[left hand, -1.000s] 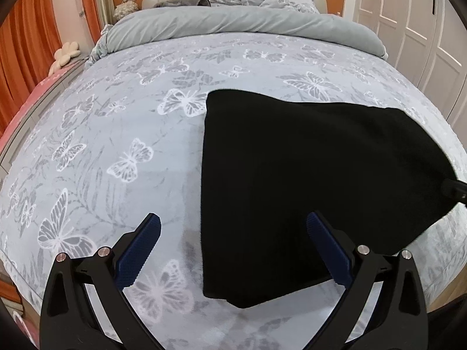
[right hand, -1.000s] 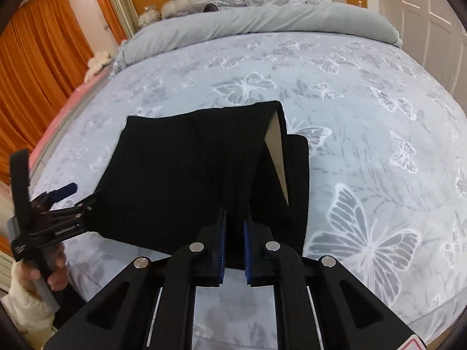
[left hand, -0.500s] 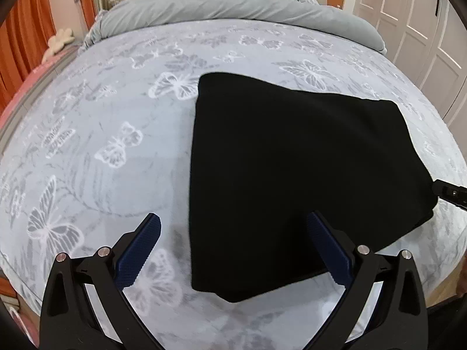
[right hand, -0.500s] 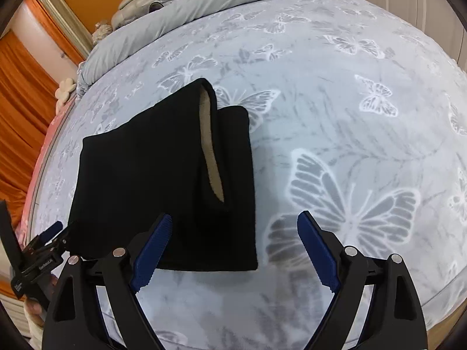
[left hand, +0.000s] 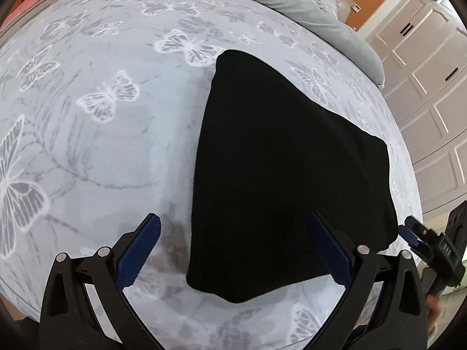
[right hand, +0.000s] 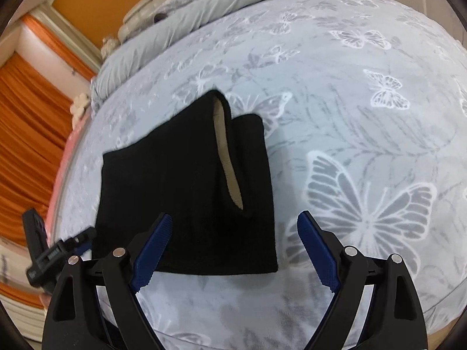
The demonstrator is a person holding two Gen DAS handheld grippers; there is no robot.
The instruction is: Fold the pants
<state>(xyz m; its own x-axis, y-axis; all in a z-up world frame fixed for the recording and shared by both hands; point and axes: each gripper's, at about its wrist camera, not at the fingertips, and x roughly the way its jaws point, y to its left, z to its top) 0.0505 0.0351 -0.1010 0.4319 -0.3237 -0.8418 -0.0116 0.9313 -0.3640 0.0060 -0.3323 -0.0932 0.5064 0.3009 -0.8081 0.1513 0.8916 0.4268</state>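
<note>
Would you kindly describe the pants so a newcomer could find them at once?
Start at the bed's butterfly-print bedspread. Near its front edge lie the folded black pants, a flat compact rectangle. They are the only solid black thing on the pale cover, with a beige lining showing at one opening.

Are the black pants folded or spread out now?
Folded: the black pants lie as a compact block on the bed, one layer overlapping another, beige lining showing.
</note>
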